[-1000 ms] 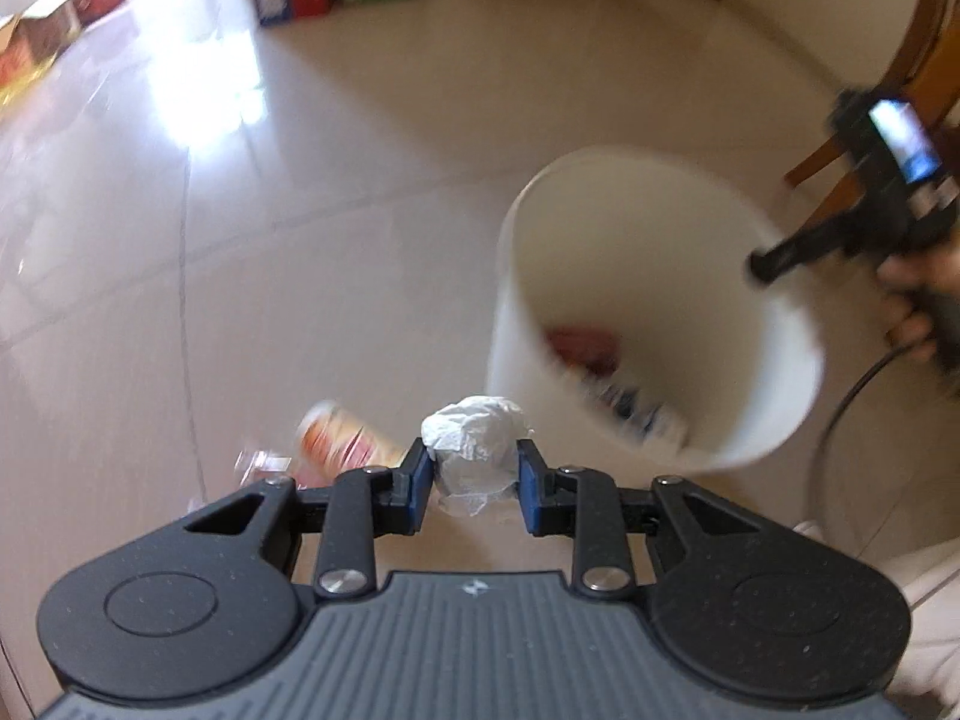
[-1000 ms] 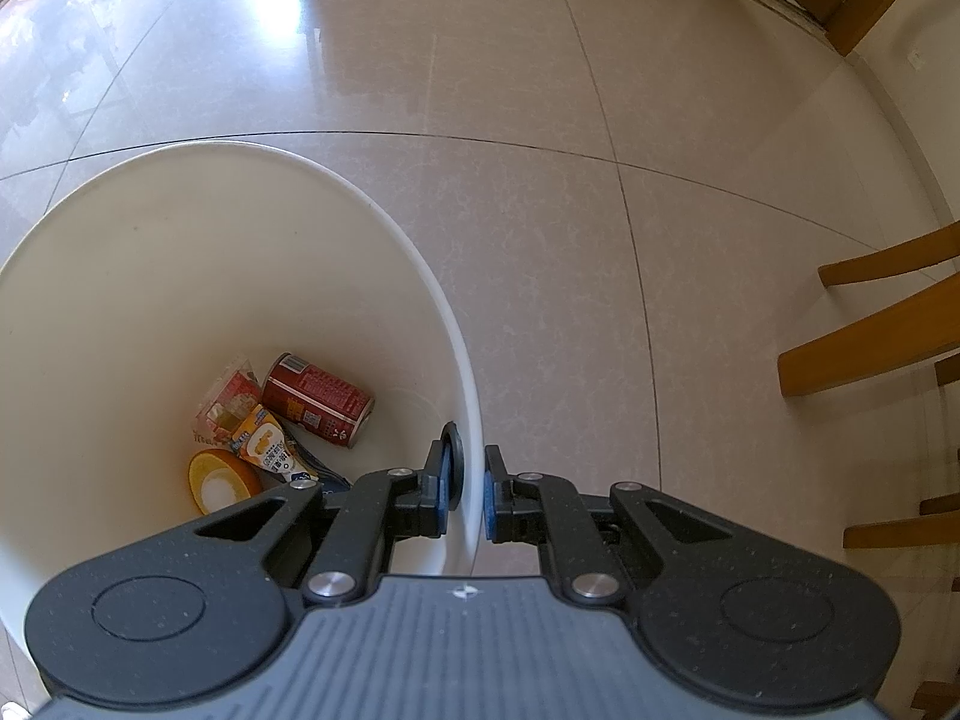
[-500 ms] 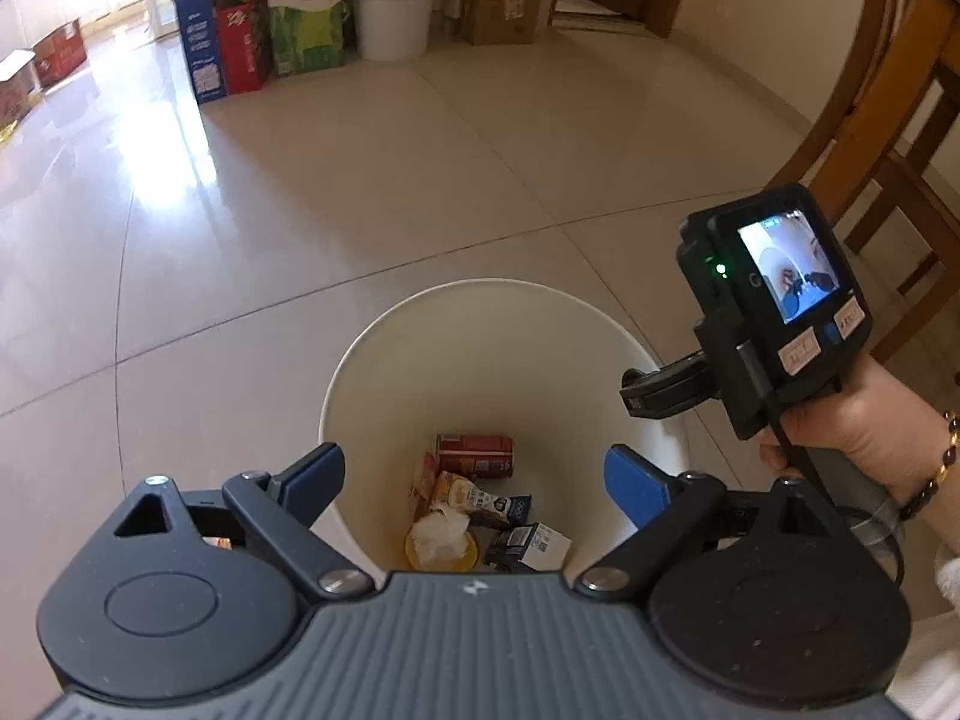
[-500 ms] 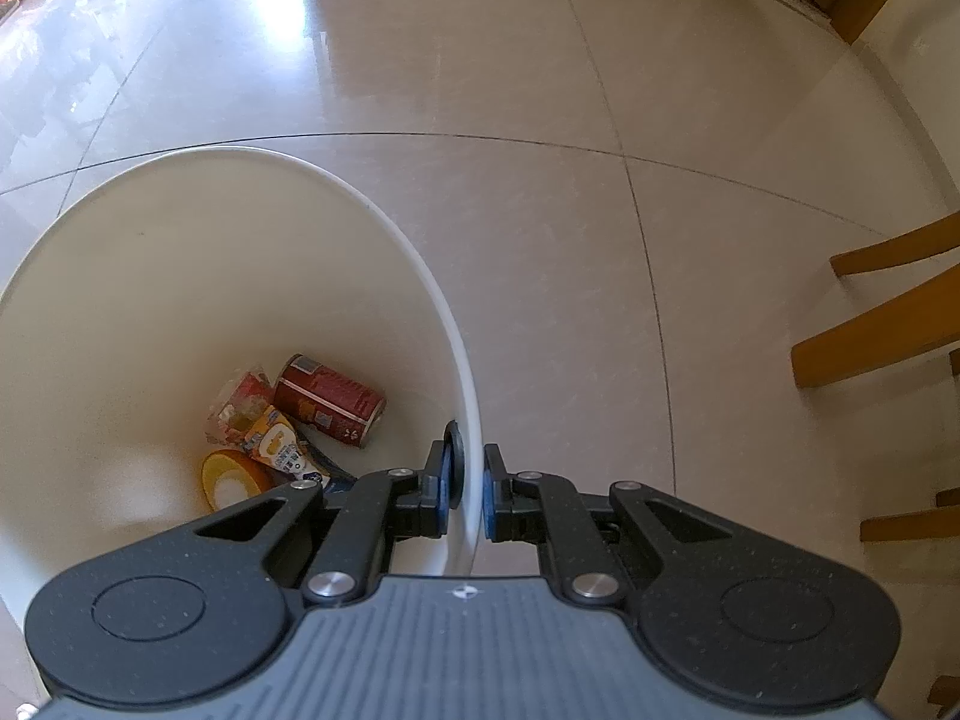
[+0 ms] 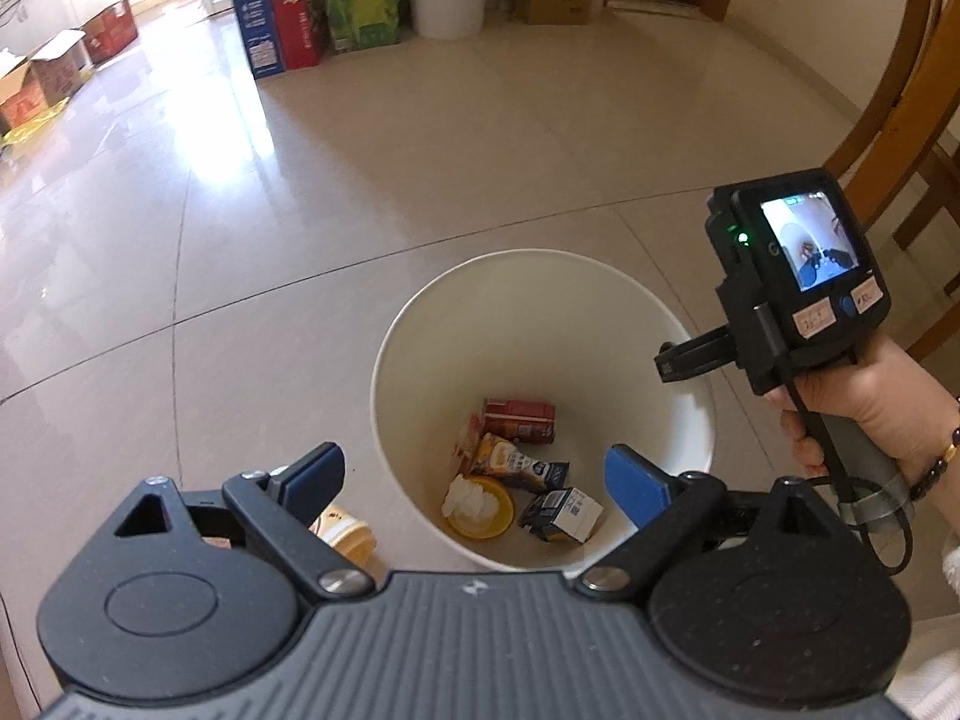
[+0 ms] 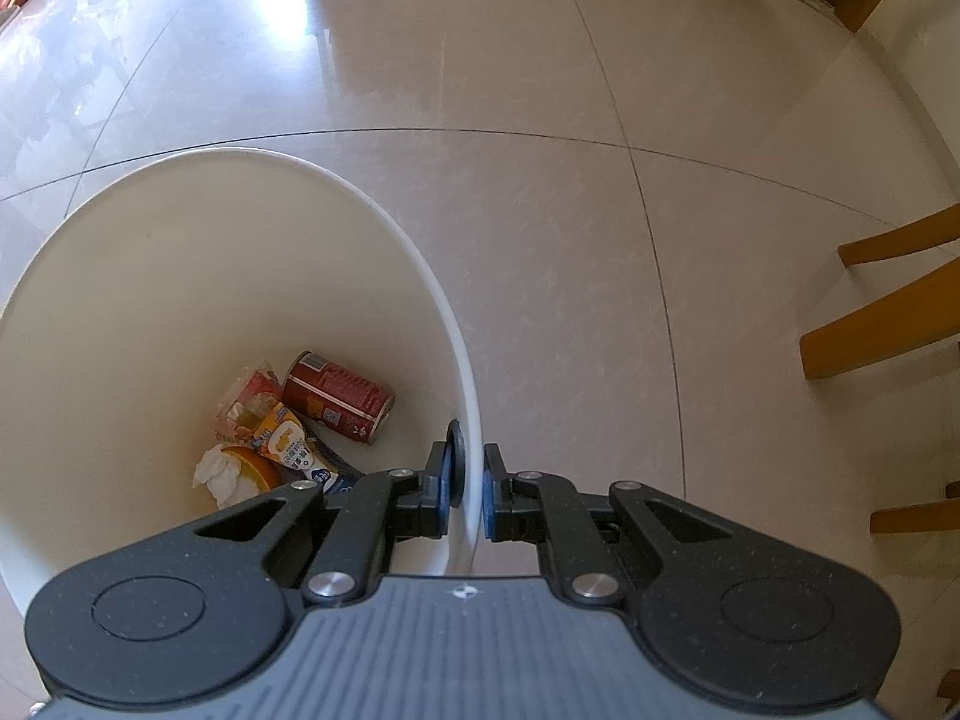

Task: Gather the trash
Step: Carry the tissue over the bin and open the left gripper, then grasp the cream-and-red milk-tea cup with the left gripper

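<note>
A: Left gripper (image 5: pixel 474 483) state?

B: Jaws spread wide, nothing between them. It hangs over the white bin (image 5: pixel 690 372), lower centre of the left wrist frame. A crumpled tissue (image 5: pixel 471 497) lies at the bottom on an orange lid (image 5: pixel 492 519), so I judge the drop is done.

A: Right gripper (image 6: pixel 467 489)?

B: Clamped on the bin's rim, one pad inside, one outside, lower centre of its frame. Likely reason: it steadies the bin and keeps the mouth towards the dropping hand.

A: Bin contents?

B: Red can (image 6: pixel 339 396), snack wrapper (image 6: pixel 249 405), drink pouch (image 6: pixel 288 444), small dark carton (image 5: pixel 561 515), plus tissue and lid.

A: Anything left outside?

B: A yellowish cup (image 5: pixel 345 534) on the floor (image 5: pixel 420 180), just beside the bin, lower left of the left wrist frame, half hidden behind the left jaw. Probable next pick.
</note>
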Tool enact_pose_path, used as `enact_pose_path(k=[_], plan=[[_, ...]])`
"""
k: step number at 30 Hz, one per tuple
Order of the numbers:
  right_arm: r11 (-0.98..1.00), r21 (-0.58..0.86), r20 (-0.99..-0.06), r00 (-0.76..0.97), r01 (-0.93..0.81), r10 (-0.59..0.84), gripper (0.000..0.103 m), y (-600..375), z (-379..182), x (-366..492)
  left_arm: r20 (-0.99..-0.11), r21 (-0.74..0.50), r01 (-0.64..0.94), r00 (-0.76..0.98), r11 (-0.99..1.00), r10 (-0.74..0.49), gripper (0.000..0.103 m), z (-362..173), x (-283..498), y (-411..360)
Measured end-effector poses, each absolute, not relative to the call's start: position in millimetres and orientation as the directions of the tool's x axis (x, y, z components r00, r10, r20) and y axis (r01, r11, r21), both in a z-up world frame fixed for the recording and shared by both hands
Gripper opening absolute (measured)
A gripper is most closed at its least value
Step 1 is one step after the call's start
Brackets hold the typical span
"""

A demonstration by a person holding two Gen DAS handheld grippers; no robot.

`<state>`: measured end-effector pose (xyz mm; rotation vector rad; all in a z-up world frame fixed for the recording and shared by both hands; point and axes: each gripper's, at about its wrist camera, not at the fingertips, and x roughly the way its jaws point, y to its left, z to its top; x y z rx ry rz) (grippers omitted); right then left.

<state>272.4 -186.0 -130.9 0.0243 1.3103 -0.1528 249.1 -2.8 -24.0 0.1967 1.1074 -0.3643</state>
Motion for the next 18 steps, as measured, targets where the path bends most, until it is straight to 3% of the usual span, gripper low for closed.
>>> enact_pose_path(k=[9, 18], plan=[[0.992, -0.064, -0.964, 0.252, 0.105, -0.088, 0.012, -187, -130, 270, -0.894, -0.021, 0.270, 0.425, 0.963, -0.138, 0.094, -37, 252, 22], [0.992, -0.056, -0.966, 0.244, 0.115, -0.083, 0.012, -189, -129, 272, -0.926, -0.050, 0.137, 0.365, 0.989, -0.097, 0.094, -90, 271, 81]])
